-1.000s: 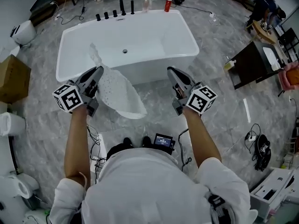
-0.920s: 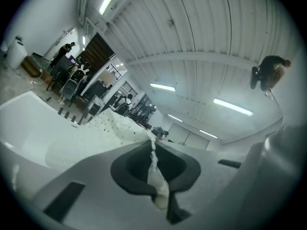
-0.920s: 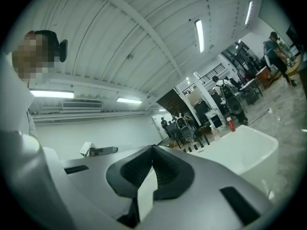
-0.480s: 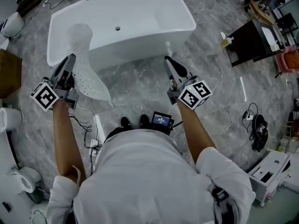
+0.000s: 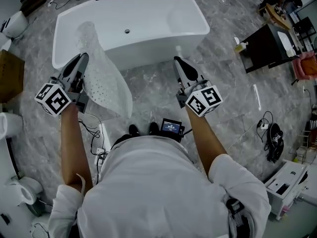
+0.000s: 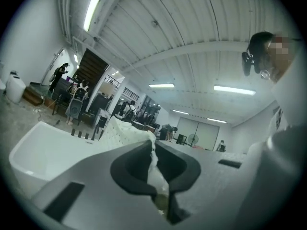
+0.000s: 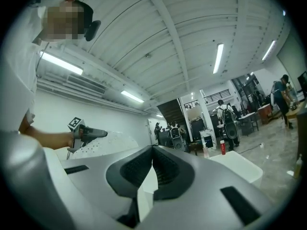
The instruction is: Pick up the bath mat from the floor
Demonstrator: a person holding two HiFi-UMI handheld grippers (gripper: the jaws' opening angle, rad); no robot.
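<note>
The white perforated bath mat (image 5: 105, 81) hangs off the floor in front of the bathtub, pinched at its upper edge by my left gripper (image 5: 80, 59). In the left gripper view the jaws (image 6: 154, 151) are shut on a fold of the mat (image 6: 125, 131), which runs ahead toward the tub. My right gripper (image 5: 177, 62) is held up beside the tub's front right, shut with nothing in it. From the right gripper view (image 7: 152, 150) the jaws meet. The left gripper (image 7: 101, 133) and the mat (image 7: 108, 145) show at the left.
A white bathtub (image 5: 148, 24) stands ahead with taps and bottles on its far rim. A cardboard box (image 5: 10, 76) is at the left and a dark table (image 5: 262, 53) at the right. Cables lie on the grey marble floor (image 5: 153, 88) near my feet.
The left gripper swung left with the mat, then came slightly back toward the middle. The mat now hangs lower and wider. The right gripper has hardly moved.
</note>
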